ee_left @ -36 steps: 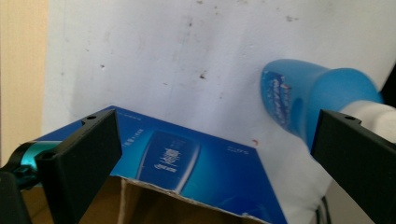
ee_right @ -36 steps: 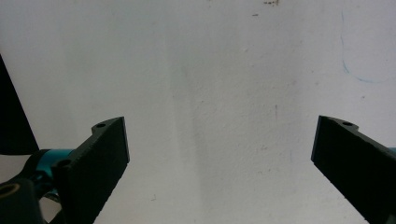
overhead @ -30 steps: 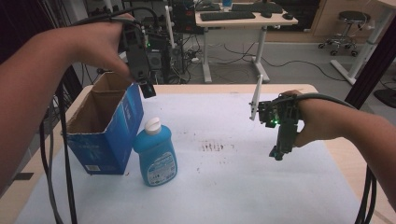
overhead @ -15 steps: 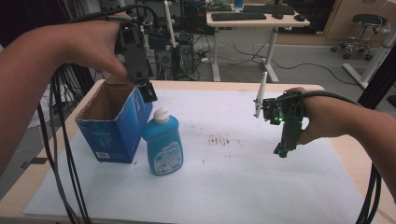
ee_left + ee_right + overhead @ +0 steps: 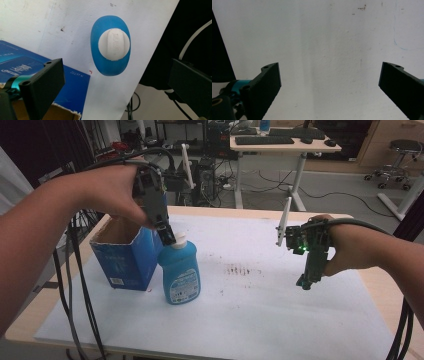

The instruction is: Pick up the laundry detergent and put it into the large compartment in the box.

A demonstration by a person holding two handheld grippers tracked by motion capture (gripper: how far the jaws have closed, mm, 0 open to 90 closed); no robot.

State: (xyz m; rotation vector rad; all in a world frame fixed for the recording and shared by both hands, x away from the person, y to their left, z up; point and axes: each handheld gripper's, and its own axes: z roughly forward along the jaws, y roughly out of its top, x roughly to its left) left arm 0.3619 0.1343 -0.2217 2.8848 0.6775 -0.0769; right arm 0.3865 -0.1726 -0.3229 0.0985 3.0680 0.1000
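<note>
At centre left of the high view, a blue bottle (image 5: 179, 272) has a white cap (image 5: 179, 240) and pale label. The box (image 5: 125, 257) beside it is blue outside, brown inside. The white table cover (image 5: 240, 305) carries dark speckles at frame centre.

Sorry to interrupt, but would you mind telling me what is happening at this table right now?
A person holds a gripper in each hand over a white-covered table. The left gripper hangs open just above the white cap of an upright blue soap bottle, which stands beside an open blue cardboard box. The right gripper is open too, pointing down at bare table, holding nothing.
</note>
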